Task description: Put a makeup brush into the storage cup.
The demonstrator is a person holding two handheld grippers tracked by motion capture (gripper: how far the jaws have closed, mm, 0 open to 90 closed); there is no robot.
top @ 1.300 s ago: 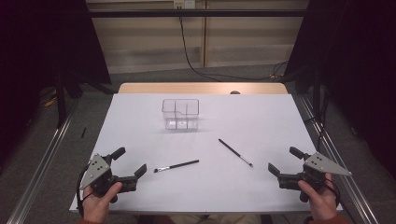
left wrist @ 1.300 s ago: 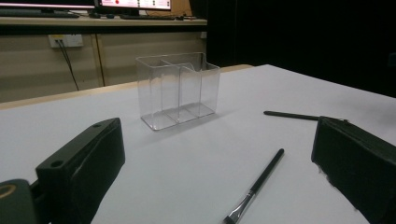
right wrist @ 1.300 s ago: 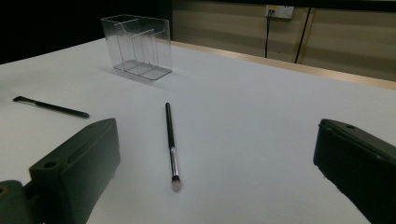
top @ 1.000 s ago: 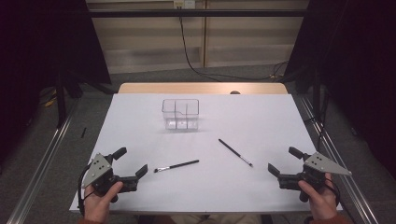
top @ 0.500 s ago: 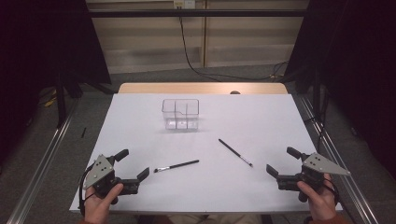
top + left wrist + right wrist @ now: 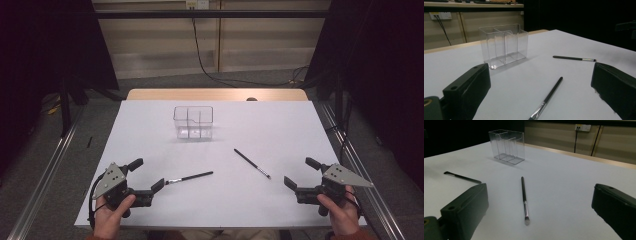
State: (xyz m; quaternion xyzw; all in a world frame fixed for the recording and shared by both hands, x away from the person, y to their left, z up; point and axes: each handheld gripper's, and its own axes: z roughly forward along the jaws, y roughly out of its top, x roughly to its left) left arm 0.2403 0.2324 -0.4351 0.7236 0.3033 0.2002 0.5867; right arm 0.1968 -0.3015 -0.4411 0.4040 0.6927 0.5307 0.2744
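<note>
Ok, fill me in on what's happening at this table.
A person holds a gripper in each hand over a white table. The left gripper is open beside one brush; the right gripper is open, apart from the other brush. Both brushes lie flat, ungrasped. The clear organizer at the far middle stands empty.

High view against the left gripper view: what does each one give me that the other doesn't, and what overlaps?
The high view adds the left hand and right hand, each holding an open tool, the left tool and right tool, plus the grey floor. The left gripper view adds a low side look through the clear organizer and its dividers. Both share the organizer, the left brush, the right brush and the white table.
</note>
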